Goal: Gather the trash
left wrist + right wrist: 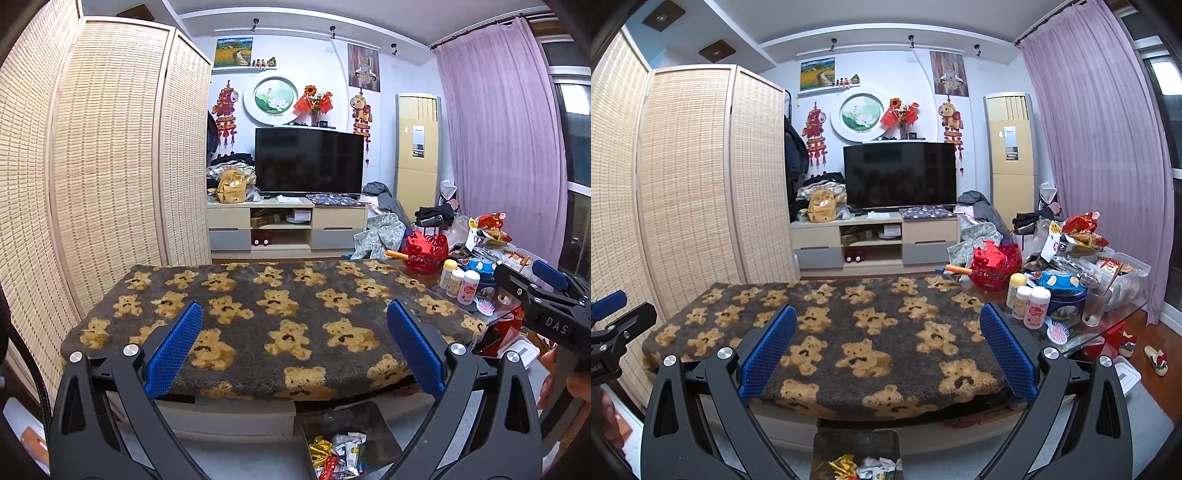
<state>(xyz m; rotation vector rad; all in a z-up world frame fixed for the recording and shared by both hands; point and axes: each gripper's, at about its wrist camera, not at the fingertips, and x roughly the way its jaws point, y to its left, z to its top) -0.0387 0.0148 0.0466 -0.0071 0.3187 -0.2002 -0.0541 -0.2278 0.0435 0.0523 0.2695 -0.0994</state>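
A dark trash bin (347, 439) stands on the floor below the table's near edge and holds several crumpled wrappers (338, 456). It also shows in the right wrist view (855, 454). A table is covered by a grey blanket with tan bears (273, 310), and no trash shows on the blanket. My left gripper (293, 347) is open and empty above the near part of the blanket. My right gripper (888, 349) is open and empty at the same height. The right gripper also shows at the right edge of the left wrist view (543, 295).
The table's right end is crowded: a red basket (995, 266), three small bottles (1028, 299), a blue tin (1067, 299), a glass (1095, 304), a pink hairbrush (1058, 332) and snack bags (1082, 230). A bamboo screen (107, 147) stands at the left. A TV stand (286, 229) is behind.
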